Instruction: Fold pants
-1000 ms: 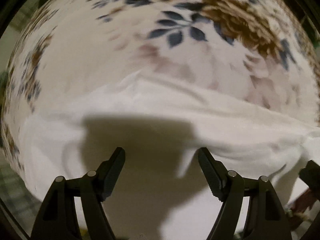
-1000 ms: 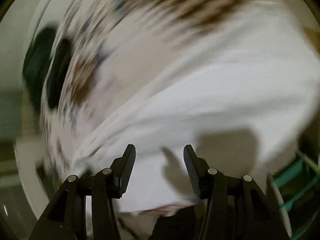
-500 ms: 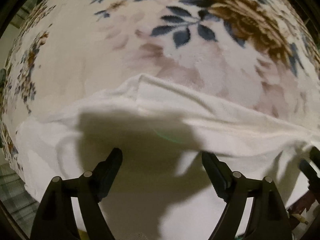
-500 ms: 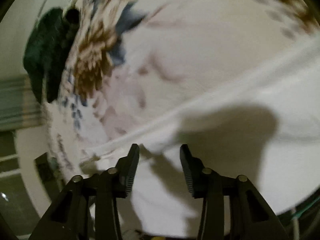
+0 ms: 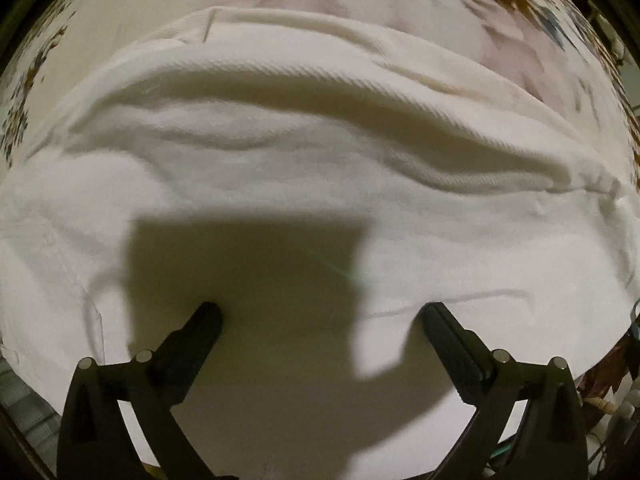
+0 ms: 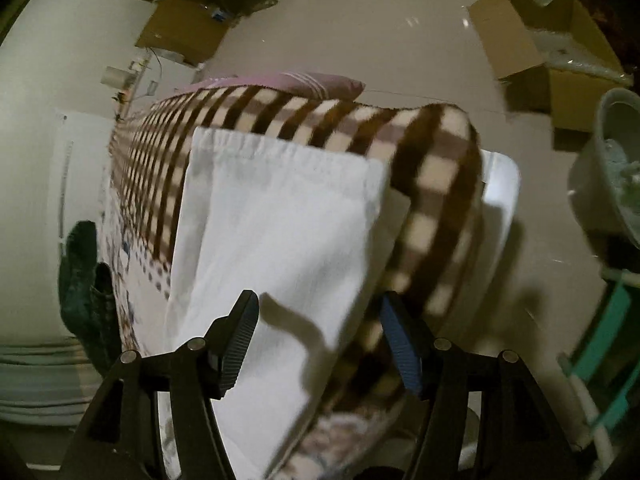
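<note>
So the white pants (image 5: 320, 168) lie spread on a bed, over a flowered blanket (image 5: 520, 20) on the left gripper's side and a brown checked blanket (image 6: 432, 184) on the right gripper's side. From the right wrist view they look like one long white strip running away from the fingers to a gathered, elasticated edge at the far end, which suggests the legs may already be laid one over the other; I cannot be sure of that. From the left wrist view a thick rolled edge and a few soft ridges cross the cloth beyond the fingers, so the cloth is not smooth. As a judgement, the task is partway at most: the folding along the length appears not yet done, and the ridges want flattening.

The left gripper (image 5: 320, 320) stands wide open with nothing between its fingers. The cloth lies directly under and ahead of it, filling the space between both fingers and reaching well past them on either side; the gripper's shadow falls close on the cloth, so it hangs near, though I cannot tell whether the tips touch.

The right gripper (image 6: 320, 316) is likewise open and holds nothing. The near end of the white strip passes between its fingers, closer to the left finger; the cloth's right-hand edge and the checked blanket lie just inside the right finger.
</note>
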Demonstrator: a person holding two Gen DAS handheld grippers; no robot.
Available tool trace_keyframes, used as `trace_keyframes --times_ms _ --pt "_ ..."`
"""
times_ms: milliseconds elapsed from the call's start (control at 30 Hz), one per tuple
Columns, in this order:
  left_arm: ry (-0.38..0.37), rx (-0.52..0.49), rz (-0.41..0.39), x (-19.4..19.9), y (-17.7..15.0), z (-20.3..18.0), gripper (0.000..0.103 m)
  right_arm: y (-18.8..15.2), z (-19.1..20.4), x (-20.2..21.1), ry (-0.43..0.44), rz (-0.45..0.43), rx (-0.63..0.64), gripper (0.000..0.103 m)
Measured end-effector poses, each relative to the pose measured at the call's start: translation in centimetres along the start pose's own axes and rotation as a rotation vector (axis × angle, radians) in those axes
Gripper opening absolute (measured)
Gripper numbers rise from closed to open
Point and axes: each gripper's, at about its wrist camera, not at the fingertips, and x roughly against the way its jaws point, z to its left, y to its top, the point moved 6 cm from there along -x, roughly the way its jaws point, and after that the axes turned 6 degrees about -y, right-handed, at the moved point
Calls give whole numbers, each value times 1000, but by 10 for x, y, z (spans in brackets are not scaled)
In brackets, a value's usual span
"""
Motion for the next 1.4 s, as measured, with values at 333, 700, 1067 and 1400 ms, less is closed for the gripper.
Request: trace_keyframes --times_ms 333,700,1067,1400 --pt "-6 23 1 -3 18 14 103 29 24 -25 291 -67 -104 62" --pt "-78 96 -61 39 32 41 103 -2 115 39 175 -181 126 9" --pt "-123 210 -176 116 -12 157 103 -198 277 66 158 -161 628 9" --pt "-98 330 -143 109 -67 226 103 -421 291 -71 8 35 1074 8"
